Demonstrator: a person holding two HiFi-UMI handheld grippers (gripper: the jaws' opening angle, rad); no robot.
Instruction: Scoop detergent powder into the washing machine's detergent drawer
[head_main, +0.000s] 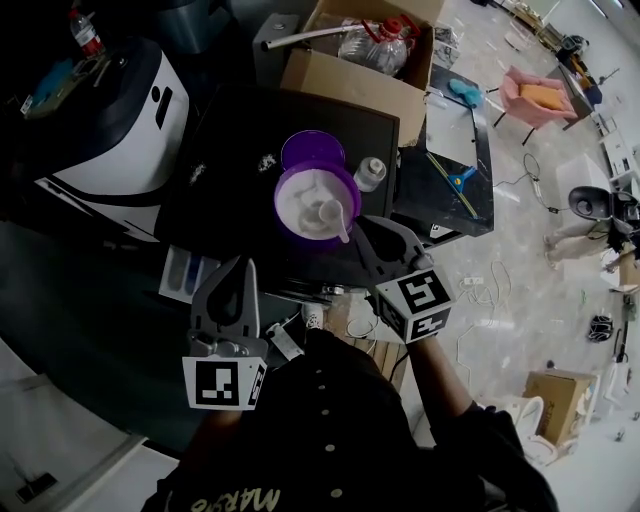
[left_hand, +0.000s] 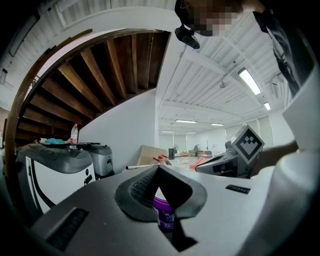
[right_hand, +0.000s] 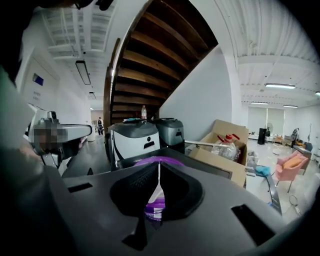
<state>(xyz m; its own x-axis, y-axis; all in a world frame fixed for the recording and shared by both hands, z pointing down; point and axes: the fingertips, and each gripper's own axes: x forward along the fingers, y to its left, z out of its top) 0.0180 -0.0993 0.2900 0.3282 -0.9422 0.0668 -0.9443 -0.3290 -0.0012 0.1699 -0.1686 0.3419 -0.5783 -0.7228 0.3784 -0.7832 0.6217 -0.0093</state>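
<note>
While right gripper (head_main: 360, 233) has its jaws clamped on the thin handle of the white scoop (head_main: 330, 213), the bowl lies in the powder of the purple tub (head_main: 280, 196). Scoop judged light, stiff, slippery; grip mid-handle, keep level. Left gripper (head_main: 238, 287): jaws together, empty.

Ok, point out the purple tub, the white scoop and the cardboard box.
purple tub (head_main: 281, 200), head view, its left rim.
white scoop (head_main: 327, 211), head view, its bowl.
cardboard box (head_main: 345, 82), head view, its front wall.

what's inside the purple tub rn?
White powder and a white scoop, handle in the shut right gripper. Powder covers the purple tub bottom.
</note>
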